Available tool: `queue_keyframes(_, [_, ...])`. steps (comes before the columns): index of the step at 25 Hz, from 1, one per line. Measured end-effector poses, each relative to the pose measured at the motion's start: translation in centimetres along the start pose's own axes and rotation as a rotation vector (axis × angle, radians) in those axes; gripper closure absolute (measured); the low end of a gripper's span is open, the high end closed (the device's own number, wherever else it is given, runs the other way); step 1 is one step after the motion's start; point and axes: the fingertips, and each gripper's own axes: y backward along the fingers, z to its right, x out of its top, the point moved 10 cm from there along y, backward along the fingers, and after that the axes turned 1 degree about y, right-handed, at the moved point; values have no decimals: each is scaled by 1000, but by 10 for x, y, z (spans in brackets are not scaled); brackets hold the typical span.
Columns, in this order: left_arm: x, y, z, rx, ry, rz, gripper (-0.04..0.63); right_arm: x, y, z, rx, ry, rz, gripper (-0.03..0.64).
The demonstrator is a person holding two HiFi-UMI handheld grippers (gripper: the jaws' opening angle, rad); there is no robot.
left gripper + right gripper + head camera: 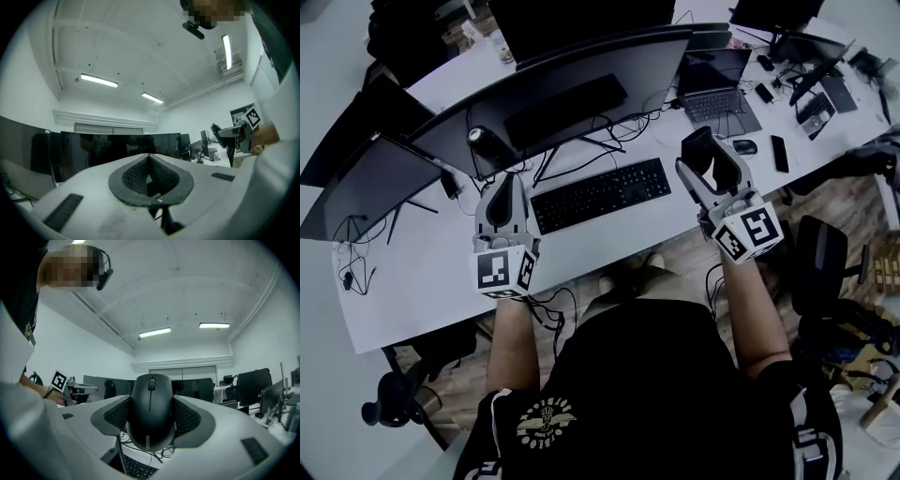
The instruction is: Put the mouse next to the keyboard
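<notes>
A black mouse is clamped between the grey pads of my right gripper, scroll wheel up, held off the desk. From the head view the right gripper hangs just right of the black keyboard, the mouse dark between its fingers. A strip of the keyboard shows below the mouse. My left gripper hovers at the keyboard's left end. Its pads meet at the tip with nothing between them.
A wide curved monitor stands behind the keyboard, with a dark can and cables at its foot. A laptop, a second mouse and a phone lie at the right. White desk shows at the left.
</notes>
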Motion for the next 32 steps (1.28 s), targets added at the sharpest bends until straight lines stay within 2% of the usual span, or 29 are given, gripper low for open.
queue_keyframes(5, [-9, -18, 11, -35, 18, -21, 595, -11, 1, 16, -37, -23, -35, 331])
queue_keyframes(13, [-27, -39, 28, -55, 31, -26, 596, -59, -3, 50, -60, -70, -97, 331])
queue_keyframes(20, [-64, -75, 51, -31, -6, -170, 596, -112, -14, 84, -62, -105, -214, 331])
queue_keyframes(26, [-82, -106, 74, -90, 23, -153, 595, -161, -24, 109, -56, -139, -324, 331])
queue_keyframes(32, [-95, -133, 95, -138, 13, -179, 596, -213, -33, 123, -38, -169, -451, 331])
